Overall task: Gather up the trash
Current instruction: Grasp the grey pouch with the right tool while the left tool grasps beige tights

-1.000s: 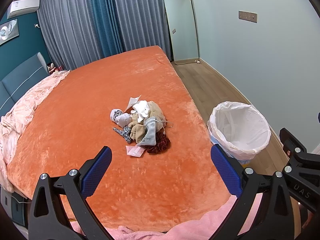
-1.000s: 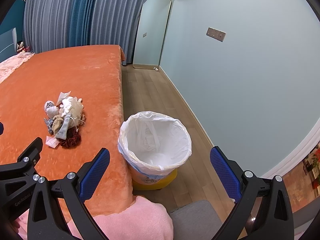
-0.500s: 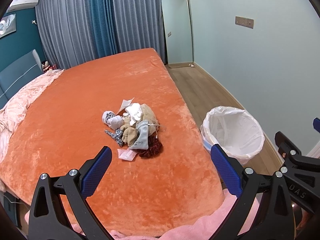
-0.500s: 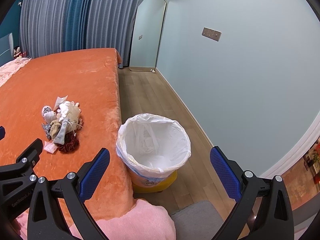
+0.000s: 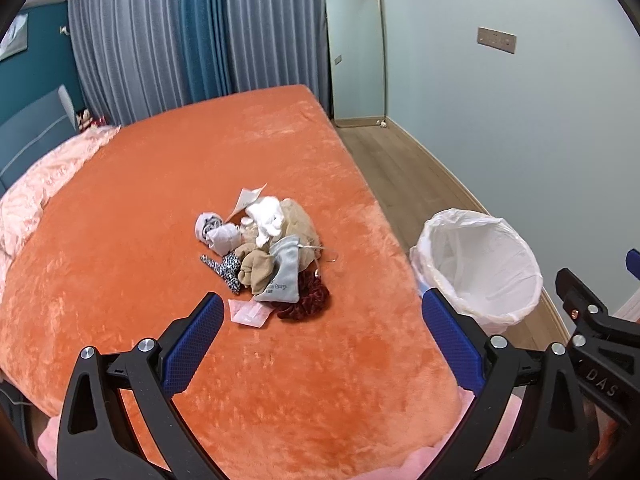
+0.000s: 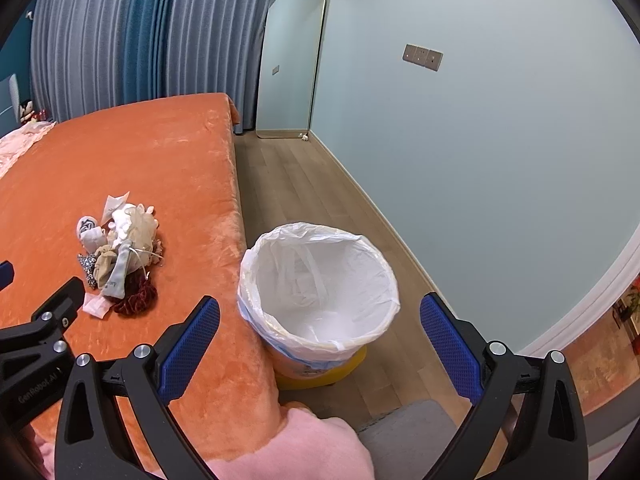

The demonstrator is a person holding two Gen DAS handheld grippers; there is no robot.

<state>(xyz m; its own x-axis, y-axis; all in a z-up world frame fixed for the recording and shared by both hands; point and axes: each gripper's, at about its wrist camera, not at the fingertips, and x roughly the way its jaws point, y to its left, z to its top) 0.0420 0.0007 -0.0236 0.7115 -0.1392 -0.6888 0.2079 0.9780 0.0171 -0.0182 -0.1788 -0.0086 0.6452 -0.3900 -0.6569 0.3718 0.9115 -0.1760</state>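
A small pile of trash lies on the orange bed: white tissue, beige cloth, a grey pouch, a dark red scrunchie and a pink wrapper. It also shows in the right wrist view. A bin with a white liner stands on the floor beside the bed; it also shows in the left wrist view. My left gripper is open and empty, held above the bed short of the pile. My right gripper is open and empty, above the bin's near side.
A tall mirror leans on the far wall beside grey and teal curtains. Wood floor runs between bed and pale wall. A pink blanket lies at the bed's near edge. Pink bedding lies at the bed's left.
Both grippers have moved a little: the pile sits slightly lower and closer in the left view, the bin slightly lower in the right view. Both stay open.
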